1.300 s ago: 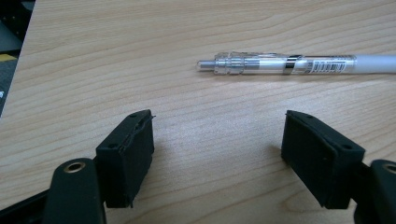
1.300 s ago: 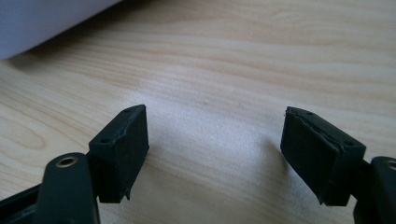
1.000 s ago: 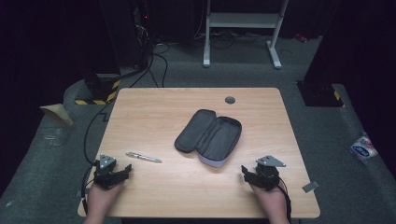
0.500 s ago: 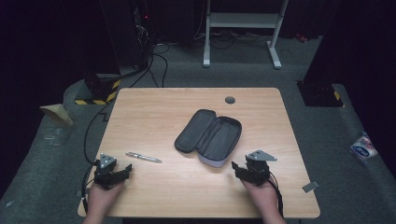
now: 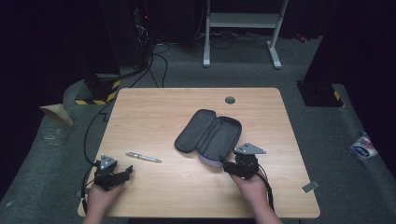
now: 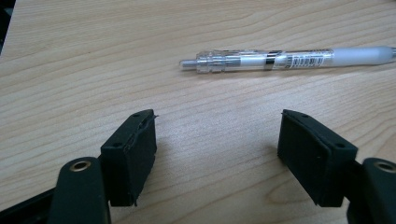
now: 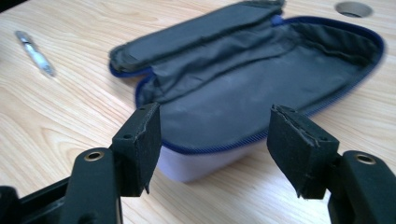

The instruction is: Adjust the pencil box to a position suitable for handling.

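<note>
One pen [image 5: 143,157], one open pencil case [image 5: 208,136], two tools

Left hand [image 5: 100,198] holds the left gripper [image 5: 122,173] low at the near left, jaws apart and empty; right hand [image 5: 252,184] carries the right gripper [image 5: 223,164] near centre-right, its jaws having just been closing, nothing clamped between them.

A wooden table [image 5: 154,107] bears an open pencil case [image 5: 210,136] and a pen [image 5: 143,157].
</note>
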Action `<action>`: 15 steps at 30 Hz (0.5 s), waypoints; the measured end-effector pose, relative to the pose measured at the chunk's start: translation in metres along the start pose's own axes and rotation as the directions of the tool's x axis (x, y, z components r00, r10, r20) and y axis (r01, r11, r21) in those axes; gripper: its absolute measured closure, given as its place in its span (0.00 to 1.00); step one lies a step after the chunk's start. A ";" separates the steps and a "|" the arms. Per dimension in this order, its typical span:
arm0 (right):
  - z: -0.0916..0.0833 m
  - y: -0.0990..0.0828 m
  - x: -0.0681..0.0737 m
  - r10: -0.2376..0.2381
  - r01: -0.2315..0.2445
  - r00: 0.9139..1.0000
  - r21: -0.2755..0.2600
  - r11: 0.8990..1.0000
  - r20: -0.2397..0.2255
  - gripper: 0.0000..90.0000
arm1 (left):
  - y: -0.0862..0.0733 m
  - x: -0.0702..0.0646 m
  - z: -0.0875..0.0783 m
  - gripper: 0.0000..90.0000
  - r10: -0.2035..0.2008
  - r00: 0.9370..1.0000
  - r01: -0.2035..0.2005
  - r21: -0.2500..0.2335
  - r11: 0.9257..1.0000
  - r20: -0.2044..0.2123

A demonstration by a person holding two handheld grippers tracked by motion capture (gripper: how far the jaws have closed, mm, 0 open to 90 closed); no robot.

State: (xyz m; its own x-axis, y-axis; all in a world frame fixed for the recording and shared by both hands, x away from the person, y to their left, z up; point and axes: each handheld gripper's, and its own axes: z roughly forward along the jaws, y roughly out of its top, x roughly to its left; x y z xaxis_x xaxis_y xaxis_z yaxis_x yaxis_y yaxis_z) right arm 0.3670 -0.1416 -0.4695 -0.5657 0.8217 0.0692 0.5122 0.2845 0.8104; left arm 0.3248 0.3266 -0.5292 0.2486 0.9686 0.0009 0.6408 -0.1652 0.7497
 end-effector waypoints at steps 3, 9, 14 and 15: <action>0.003 0.002 0.004 -0.010 0.010 1.000 0.005 1.000 -0.010 0.39 | 0.001 -0.001 0.001 0.31 -0.005 1.000 0.005 -0.001 1.000 0.002; 0.016 0.007 0.014 -0.035 0.036 0.998 0.028 0.999 -0.045 0.44 | 0.001 0.000 0.001 0.31 0.000 1.000 0.000 0.001 1.000 0.006; 0.023 0.004 0.022 -0.050 0.053 0.997 0.053 0.997 -0.063 0.51 | 0.001 0.000 0.001 0.31 0.002 1.000 -0.002 -0.001 1.000 0.008; 0.024 0.004 0.023 -0.060 0.063 0.996 0.056 0.996 -0.062 0.53 | 0.001 0.000 0.001 0.31 0.002 1.000 -0.002 -0.001 1.000 0.008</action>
State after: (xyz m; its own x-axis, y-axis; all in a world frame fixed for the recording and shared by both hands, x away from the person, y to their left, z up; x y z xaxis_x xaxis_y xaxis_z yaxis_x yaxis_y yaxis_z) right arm 0.3712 -0.1104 -0.4788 -0.6341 0.7712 0.0565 0.5109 0.3630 0.7792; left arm 0.3258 0.3261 -0.5293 0.2556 0.9668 -0.0034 0.6396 -0.1665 0.7505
